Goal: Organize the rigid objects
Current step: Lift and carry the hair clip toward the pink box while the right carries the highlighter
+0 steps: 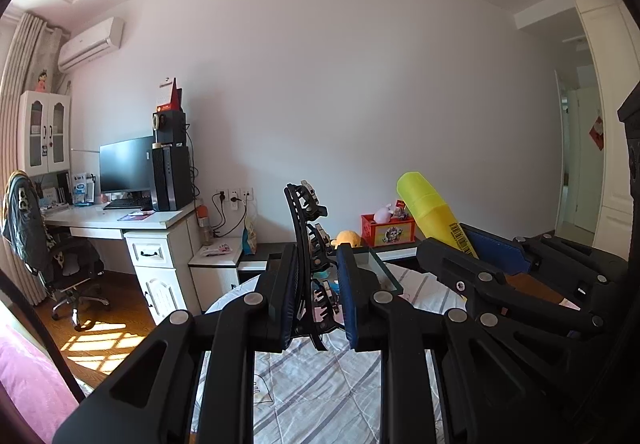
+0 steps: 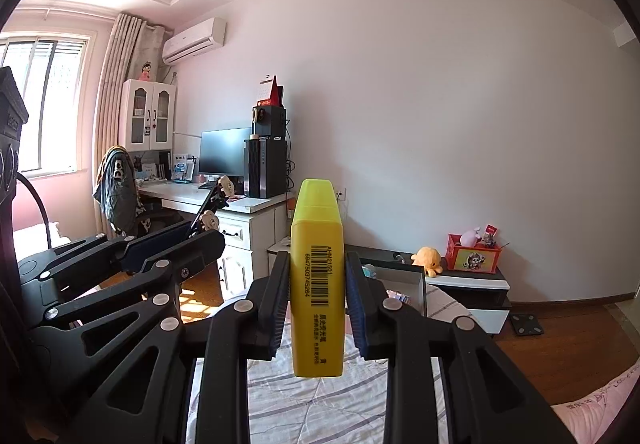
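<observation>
My left gripper (image 1: 318, 260) is shut on a black toothed hair clip (image 1: 308, 228) with small charms, and the clip stands upright between the pads. My right gripper (image 2: 317, 258) is shut on a yellow highlighter (image 2: 317, 284) with a barcode label, cap end up. Both are raised above a bed with a striped sheet (image 1: 312, 384). In the left wrist view the highlighter (image 1: 428, 212) and right gripper (image 1: 452, 244) are close on the right. In the right wrist view the left gripper (image 2: 200, 232) and clip (image 2: 216, 204) are on the left. Behind the fingertips, a clear-walled box (image 2: 418, 284) sits on the bed.
A white desk (image 1: 120, 220) with a monitor and computer tower stands at the left wall, with an office chair (image 1: 60, 264) beside it. A low cabinet (image 2: 468, 280) holds a red box (image 2: 474, 254) and an orange plush toy (image 2: 428, 258). Wooden floor lies around the bed.
</observation>
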Demonstrator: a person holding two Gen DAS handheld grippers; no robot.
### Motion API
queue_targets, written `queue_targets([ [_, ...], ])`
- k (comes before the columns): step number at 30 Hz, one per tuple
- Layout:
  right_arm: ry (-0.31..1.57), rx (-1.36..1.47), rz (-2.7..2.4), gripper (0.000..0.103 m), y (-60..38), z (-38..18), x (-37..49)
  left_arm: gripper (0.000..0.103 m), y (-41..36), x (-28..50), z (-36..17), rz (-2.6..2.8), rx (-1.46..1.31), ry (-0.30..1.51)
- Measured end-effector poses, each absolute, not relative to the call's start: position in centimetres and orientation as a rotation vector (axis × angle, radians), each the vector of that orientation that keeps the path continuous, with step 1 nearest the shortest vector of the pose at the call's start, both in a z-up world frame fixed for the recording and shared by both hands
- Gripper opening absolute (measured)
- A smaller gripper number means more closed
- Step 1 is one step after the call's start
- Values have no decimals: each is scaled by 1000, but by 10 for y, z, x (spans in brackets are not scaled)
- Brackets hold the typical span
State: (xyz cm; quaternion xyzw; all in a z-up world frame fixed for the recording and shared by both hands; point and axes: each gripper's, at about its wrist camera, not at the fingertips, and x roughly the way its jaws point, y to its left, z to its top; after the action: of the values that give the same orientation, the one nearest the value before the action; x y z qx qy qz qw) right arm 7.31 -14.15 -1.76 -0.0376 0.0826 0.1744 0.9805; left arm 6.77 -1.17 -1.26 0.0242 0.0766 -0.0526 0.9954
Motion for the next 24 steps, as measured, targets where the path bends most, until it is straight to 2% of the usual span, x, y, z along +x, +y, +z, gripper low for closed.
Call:
queue_targets([
  [14,169,-81,378,27,-139,-19,85,20,-19,66,-15,-66,63,143],
  [24,219,-70,394,27,-137,-31,147,20,-24,128,-25,-33,107,196],
])
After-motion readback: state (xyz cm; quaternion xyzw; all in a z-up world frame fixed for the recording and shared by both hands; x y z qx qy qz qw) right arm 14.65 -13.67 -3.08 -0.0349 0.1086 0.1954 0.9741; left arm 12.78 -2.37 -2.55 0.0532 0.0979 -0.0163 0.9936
